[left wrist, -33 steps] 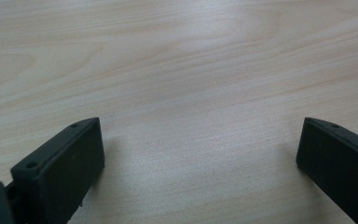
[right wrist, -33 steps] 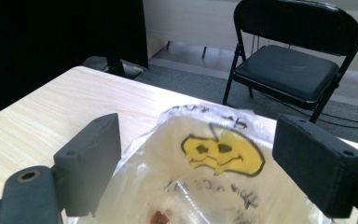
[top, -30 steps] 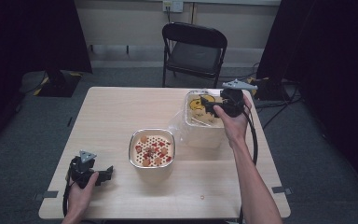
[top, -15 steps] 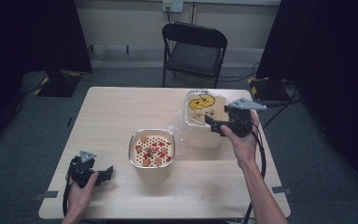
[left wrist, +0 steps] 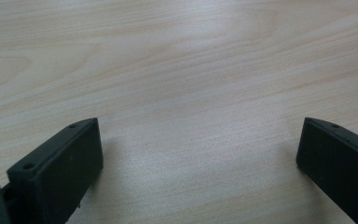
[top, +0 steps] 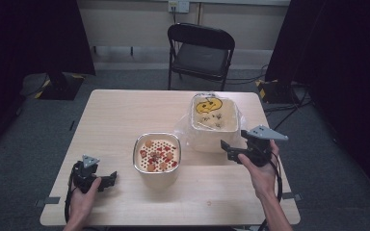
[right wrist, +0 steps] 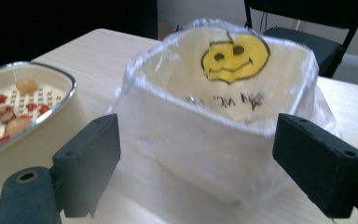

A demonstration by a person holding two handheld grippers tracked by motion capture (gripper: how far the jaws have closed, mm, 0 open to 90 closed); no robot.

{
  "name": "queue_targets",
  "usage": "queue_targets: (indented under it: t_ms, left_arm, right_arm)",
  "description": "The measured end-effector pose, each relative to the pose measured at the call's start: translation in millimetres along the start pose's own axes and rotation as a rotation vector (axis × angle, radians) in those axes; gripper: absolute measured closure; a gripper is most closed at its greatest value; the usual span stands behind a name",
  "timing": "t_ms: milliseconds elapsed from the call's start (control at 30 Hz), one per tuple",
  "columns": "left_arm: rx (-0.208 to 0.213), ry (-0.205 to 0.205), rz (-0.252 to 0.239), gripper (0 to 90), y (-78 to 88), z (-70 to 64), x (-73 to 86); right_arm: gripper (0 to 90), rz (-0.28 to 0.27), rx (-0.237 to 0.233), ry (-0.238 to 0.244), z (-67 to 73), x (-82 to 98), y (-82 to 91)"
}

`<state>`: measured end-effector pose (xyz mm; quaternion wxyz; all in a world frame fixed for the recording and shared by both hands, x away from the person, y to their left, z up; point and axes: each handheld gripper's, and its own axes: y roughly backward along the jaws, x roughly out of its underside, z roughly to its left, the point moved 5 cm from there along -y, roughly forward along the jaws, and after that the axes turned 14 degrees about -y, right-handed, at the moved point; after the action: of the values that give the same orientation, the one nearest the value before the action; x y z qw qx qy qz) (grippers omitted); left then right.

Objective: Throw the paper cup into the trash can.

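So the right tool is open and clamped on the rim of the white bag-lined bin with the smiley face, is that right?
Not quite. The right tool is open, but it holds nothing: the right gripper view shows both jaws apart, short of the white bag-lined bin with the yellow smiley face.

Even overhead light brightens the pale wooden table [top: 125, 115]; surroundings from nine to three o'clock stay dark; close views slightly blurred.

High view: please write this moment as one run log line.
left gripper: open, on table | right gripper: open, empty, beside lined bin
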<state>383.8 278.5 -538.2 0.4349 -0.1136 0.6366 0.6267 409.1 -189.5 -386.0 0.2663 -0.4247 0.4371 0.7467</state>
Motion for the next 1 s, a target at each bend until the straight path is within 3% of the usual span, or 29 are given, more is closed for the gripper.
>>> queue_targets:
  t_ms: [433,1000]
  left_arm:
    - [0.011,-0.009,-0.005,0.0,0.1,0.3,0.3]
    - [0.016,-0.017,-0.005,0.0,0.3,0.0,0.3]
  right_arm:
    - [14.2,0.09,0.023,-0.048,-18.8,65.6,8.6]
    - [14.2,0.241,0.11,-0.075,-56.7,118.3,-8.9]
